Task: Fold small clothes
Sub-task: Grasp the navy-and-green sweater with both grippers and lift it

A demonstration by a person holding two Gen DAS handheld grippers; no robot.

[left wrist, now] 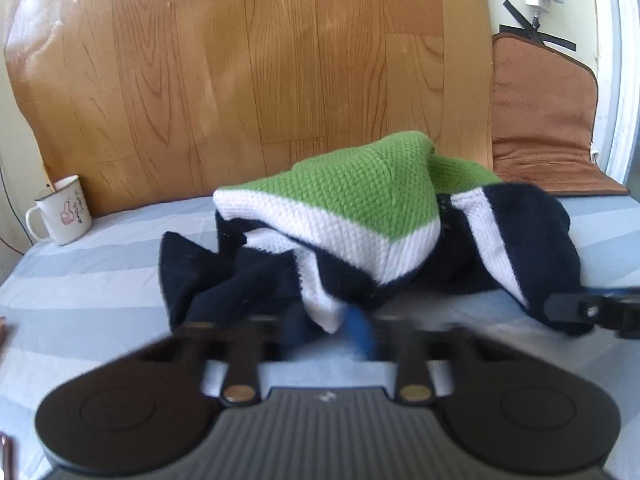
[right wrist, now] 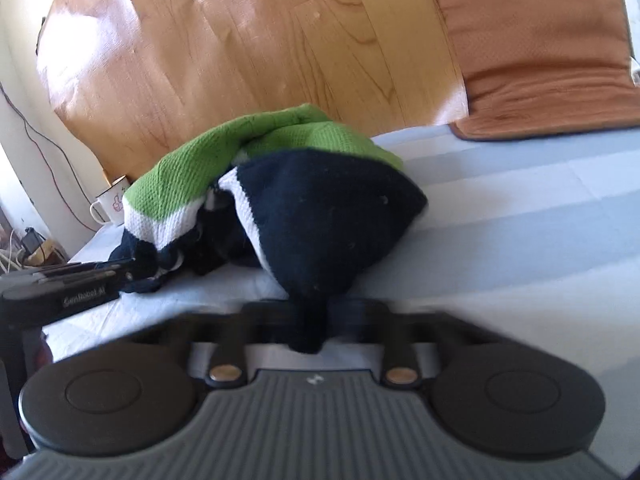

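A small knitted sweater (left wrist: 360, 232) in green, white and navy lies bunched in a heap in the middle of a bed covered by a pale blue striped sheet (left wrist: 80, 280). Both grippers pinch its near hem: the left gripper (left wrist: 340, 324) is clamped on a white-and-navy fold, the right gripper (right wrist: 310, 332) on a navy corner. This looks like the spreading-out step; next, the two likely need to draw apart and lay it flat. An enamel mug (left wrist: 60, 212) stands at the bed's far left edge.
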